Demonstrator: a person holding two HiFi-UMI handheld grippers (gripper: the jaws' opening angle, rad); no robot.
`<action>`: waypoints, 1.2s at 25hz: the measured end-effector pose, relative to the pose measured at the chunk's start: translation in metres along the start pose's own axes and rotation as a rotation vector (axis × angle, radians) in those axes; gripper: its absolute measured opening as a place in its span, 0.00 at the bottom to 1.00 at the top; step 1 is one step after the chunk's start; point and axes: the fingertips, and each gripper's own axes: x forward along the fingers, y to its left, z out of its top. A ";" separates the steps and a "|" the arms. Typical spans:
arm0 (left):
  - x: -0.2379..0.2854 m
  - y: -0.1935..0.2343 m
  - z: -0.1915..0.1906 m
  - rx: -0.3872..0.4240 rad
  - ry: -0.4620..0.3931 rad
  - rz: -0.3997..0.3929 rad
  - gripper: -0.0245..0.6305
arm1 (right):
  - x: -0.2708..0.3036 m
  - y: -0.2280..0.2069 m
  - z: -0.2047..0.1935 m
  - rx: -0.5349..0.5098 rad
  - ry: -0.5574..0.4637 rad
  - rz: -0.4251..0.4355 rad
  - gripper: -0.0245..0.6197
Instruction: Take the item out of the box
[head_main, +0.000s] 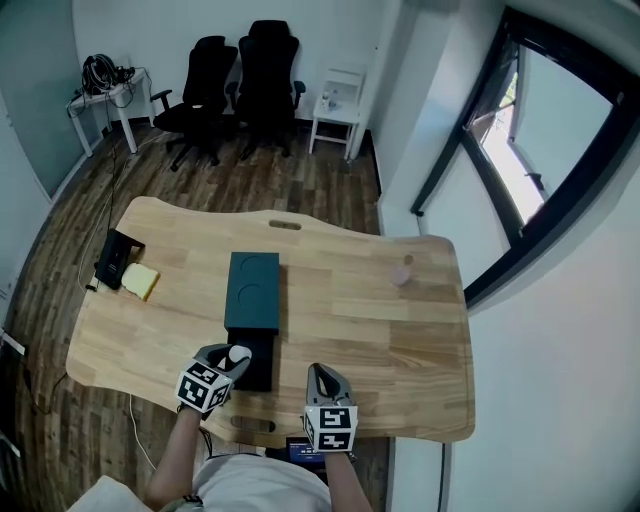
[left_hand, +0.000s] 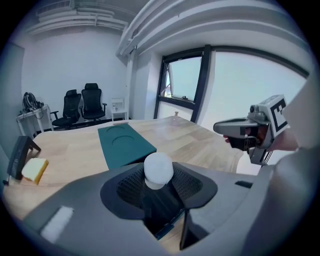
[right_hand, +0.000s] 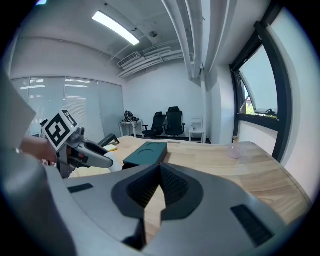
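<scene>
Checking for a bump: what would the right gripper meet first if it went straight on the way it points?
Probably the bare table, just right of the box: the right gripper points slightly down past the box's edge. Depth is unclear, so it could clip that edge.

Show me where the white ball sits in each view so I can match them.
Head view: white ball at bottom, left of centre, by the near end of the teal box.
Left gripper view: dead centre, between that view's own jaws.
Right gripper view: left of centre, low, partly hidden.
Shared landmark: the teal box.
</scene>
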 end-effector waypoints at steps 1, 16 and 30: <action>-0.005 -0.003 0.007 -0.016 -0.028 -0.008 0.30 | -0.002 0.002 0.003 -0.002 -0.009 0.001 0.05; -0.066 -0.017 0.063 -0.036 -0.259 0.032 0.30 | -0.034 0.017 0.030 0.029 -0.112 0.014 0.05; -0.097 -0.023 0.080 -0.022 -0.399 0.027 0.30 | -0.040 0.026 0.049 0.013 -0.172 0.012 0.05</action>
